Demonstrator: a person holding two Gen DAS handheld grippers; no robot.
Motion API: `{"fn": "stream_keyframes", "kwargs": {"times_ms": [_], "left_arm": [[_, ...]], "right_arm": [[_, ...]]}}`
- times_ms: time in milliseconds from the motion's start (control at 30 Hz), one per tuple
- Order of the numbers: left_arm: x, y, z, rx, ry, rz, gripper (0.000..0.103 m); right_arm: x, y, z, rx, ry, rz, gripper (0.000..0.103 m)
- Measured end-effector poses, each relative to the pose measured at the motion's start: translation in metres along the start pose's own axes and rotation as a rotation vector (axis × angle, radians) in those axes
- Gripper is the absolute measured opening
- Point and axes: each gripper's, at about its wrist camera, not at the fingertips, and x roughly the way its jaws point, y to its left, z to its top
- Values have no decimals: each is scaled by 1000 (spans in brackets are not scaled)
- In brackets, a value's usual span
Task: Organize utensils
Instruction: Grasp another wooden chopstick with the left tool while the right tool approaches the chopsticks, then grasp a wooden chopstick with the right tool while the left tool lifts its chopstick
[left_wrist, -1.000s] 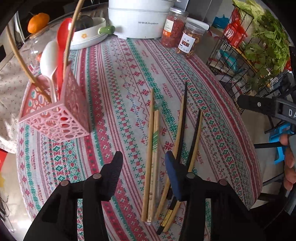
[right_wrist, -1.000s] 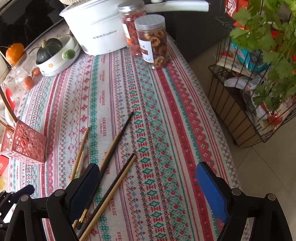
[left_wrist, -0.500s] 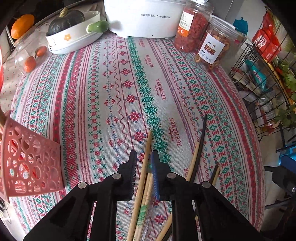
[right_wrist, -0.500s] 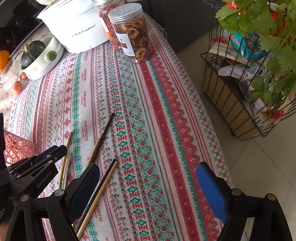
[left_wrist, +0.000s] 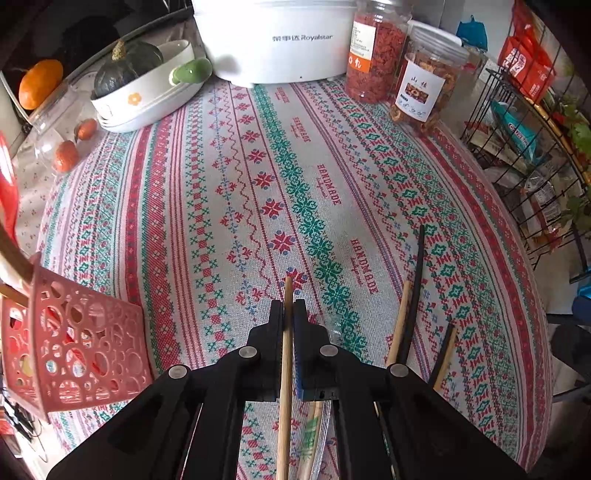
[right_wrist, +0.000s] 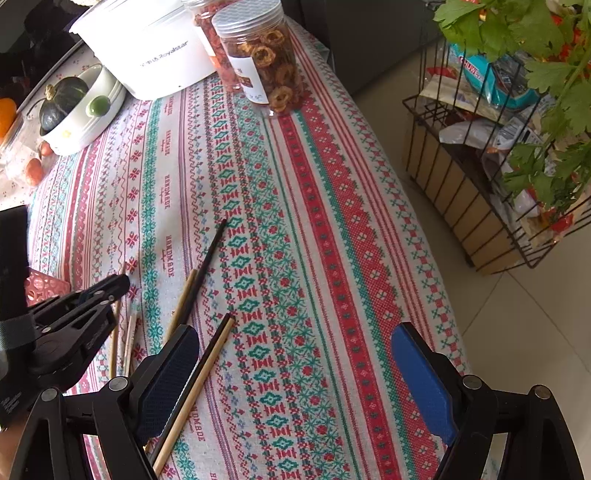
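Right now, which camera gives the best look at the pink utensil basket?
The left wrist view: the pink utensil basket fills its lower left, with the cutout wall plain and utensil handles poking out of the top. The right wrist view catches only a small corner of it, behind the left gripper.

Woven cloth tablecloth (left_wrist: 332, 177), wooden chopstick (left_wrist: 285, 369)

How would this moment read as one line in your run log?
left gripper: shut on wooden chopstick | right gripper: open, empty | pink basket: left of grasp
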Motion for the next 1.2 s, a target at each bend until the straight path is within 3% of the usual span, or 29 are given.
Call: {"fn": "stream_keyframes", "kwargs": {"times_ms": [333, 567, 667, 733, 900, 1200], "left_arm": [[-90, 25, -51, 57, -143, -73, 5], [-128, 57, -97, 50, -181, -126, 5], [-129, 70, -104, 21, -162, -154, 5], [-130, 75, -106, 11, -170, -158, 5], [-131, 84, -108, -5, -168, -175, 5], [-136, 93, -106, -37, -167, -194, 5]], "right_arm": [[17, 14, -4, -29, 49, 10, 89], [42, 25, -10, -29, 118, 46, 86], [55, 32, -12, -35, 146, 50, 69], [65, 36, -15, -34, 178, 63, 49], [70, 46, -19, -57, 173, 32, 29], [69, 84, -34, -194, 152, -98, 26]]}}
